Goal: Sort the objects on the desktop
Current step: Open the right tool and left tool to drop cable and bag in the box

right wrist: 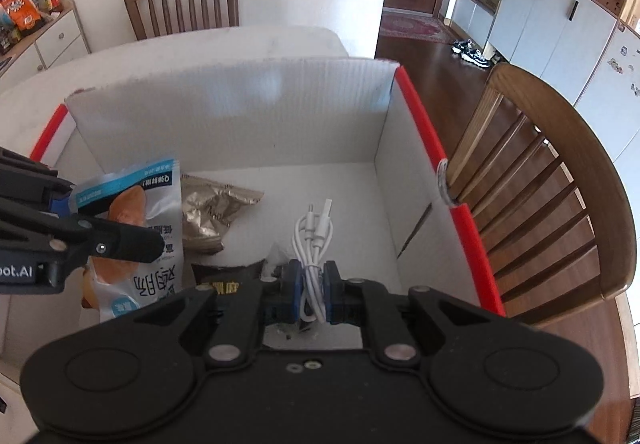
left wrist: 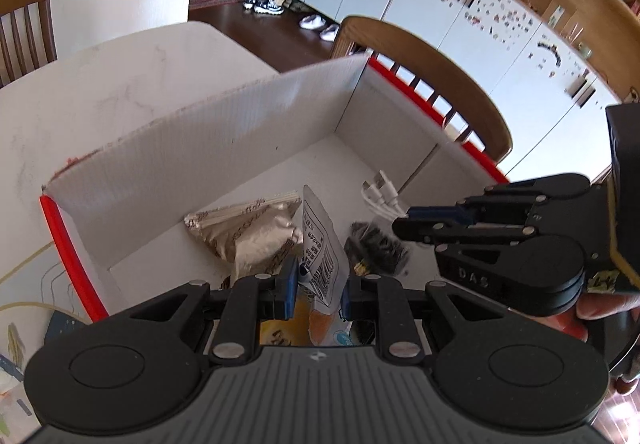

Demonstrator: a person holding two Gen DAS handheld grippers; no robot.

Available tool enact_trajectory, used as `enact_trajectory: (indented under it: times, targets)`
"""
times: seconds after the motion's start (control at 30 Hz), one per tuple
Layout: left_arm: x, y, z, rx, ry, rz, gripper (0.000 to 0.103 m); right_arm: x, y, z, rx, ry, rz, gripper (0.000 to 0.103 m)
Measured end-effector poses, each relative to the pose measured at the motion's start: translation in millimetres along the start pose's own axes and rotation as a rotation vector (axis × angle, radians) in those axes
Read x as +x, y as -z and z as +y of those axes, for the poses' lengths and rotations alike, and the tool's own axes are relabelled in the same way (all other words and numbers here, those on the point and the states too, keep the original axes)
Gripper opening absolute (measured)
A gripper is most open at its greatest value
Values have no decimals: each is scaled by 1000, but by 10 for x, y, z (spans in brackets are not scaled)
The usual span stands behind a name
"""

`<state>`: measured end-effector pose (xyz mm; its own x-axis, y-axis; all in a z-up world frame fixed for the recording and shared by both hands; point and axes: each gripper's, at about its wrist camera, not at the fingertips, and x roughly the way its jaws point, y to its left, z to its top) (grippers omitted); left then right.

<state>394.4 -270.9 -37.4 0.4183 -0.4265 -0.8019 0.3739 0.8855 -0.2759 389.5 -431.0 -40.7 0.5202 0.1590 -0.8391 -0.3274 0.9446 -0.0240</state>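
White corrugated board forms the box (right wrist: 240, 116), red-edged on its side rims, sitting on a pale worktop (left wrist: 120, 76). Both claws hang over its inside. At the lower centre of the left wrist view, the left claw (left wrist: 319, 286) is pinched narrow on a snack pouch (left wrist: 324, 260); the pouch's lower half is hidden behind the claw's body, and its print is too small to read. At the lower centre of the right wrist view, the right claw (right wrist: 311, 290) is clamped on a coiled white cable (right wrist: 314, 244), whose plugs stick up above the pads while its lower loops are cut off by the claw. On the box floor lie a crumpled silver foil bag (right wrist: 212, 212) and a dark packet (left wrist: 376, 244), possibly a bundle of black cord, blurred and half covered. A wooden chair (right wrist: 560, 204) stands at the right.
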Motion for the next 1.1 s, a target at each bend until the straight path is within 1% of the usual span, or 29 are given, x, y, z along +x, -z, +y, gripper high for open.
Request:
enact_trajectory:
  times: [0.13, 0.2, 0.27, 0.3, 0.33, 0.4, 0.53, 0.6, 0.63, 0.7, 0.77, 1.03, 1.1]
  targets:
    - [62, 40, 1, 7, 6, 44, 19, 27, 4, -17, -1, -3, 2, 10]
    - [66, 54, -11, 14, 7, 51, 19, 28, 1, -33, 3, -7, 3, 11]
    - [76, 50, -13, 11, 14, 68, 20, 36, 5, -45, 8, -6, 7, 21]
    - [85, 40, -13, 15, 20, 76, 20, 37, 13, -45, 9, -2, 9, 22]
    - [82, 43, -25, 24, 20, 80, 20, 36, 20, -48, 9, -2, 9, 22]
    - [75, 52, -56, 37, 5, 79, 20, 27, 35, -58, 14, -3, 10, 21]
    - [63, 56, -95, 47, -3, 77, 21, -5, 63, -81, 28, -3, 7, 30]
    - [43, 52, -100, 48, -10, 71, 33, -36, 79, -91, 34, -8, 3, 32]
    - [26, 53, -104, 49, -8, 65, 37, -49, 84, -99, 36, -9, 1, 32]
    - [-23, 53, -107, 52, -4, 47, 57, -83, 88, -111, 38, -8, -4, 33]
    - [-73, 58, -127, 60, 5, 33, 61, -128, 89, -133, 41, -11, -12, 34]
    - [-242, 121, -203, 65, 23, 0, 61, -309, 96, -125, 24, -38, -38, 36]
    - [-284, 143, -222, 63, 20, -11, 67, -351, 96, -106, 15, -50, -45, 37]
